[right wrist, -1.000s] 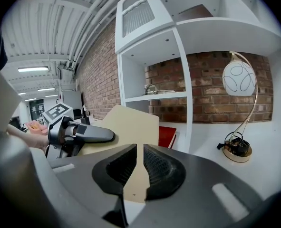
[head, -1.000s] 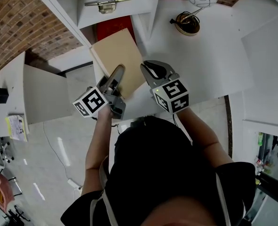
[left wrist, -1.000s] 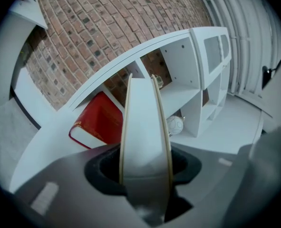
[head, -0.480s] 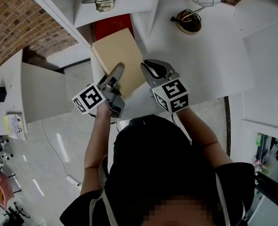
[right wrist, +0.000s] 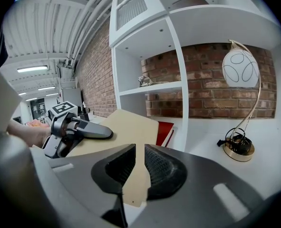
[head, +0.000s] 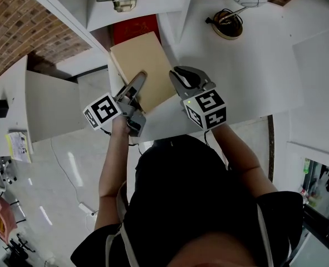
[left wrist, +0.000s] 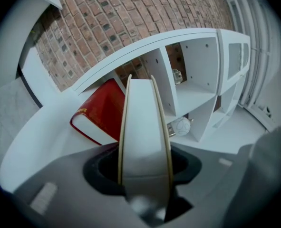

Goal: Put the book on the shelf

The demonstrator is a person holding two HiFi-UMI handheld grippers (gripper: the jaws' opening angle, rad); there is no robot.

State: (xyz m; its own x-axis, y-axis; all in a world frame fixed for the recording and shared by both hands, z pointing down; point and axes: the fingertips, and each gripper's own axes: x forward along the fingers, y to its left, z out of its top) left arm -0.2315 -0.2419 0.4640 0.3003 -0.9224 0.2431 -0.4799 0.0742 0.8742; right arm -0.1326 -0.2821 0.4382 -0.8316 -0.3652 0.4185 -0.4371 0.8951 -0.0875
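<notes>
Book (head: 142, 65), tan cover, sits at 12 o'clock from the person's head, broad face turned up to the head view and tilted. Its far edge reaches the mouth of the white shelf unit (head: 69, 10). Whether it rests on the desk (head: 253, 77) I cannot tell.

Left gripper (head: 136, 85): at the book's 7 o'clock corner, clamped on it. In the left gripper view the pale page edge runs up between the two jaws, with a tan cover on each side, both pads hard against the covers.

Right gripper (head: 182, 78): at the book's 4 o'clock side, just beside its right edge. Its jaws have just been opening and now stand a narrow slit apart. In the right gripper view the book's near corner shows through that slit, but the ribbed pads (right wrist: 161, 167) do not press on it. Not gripping.

Red book (head: 133, 28): at 12 o'clock from the tan one, lying in the lower shelf compartment and partly covered by the tan book's far edge in the head view. The left gripper view shows it leaning at 10 o'clock from the held book.

Lamp (head: 229, 26): on the desk at 2 o'clock, round base and white globe, well apart from both grippers.

Brass-toned metal piece (head: 125, 1): on a shelf board at 12 o'clock, above the red book.
</notes>
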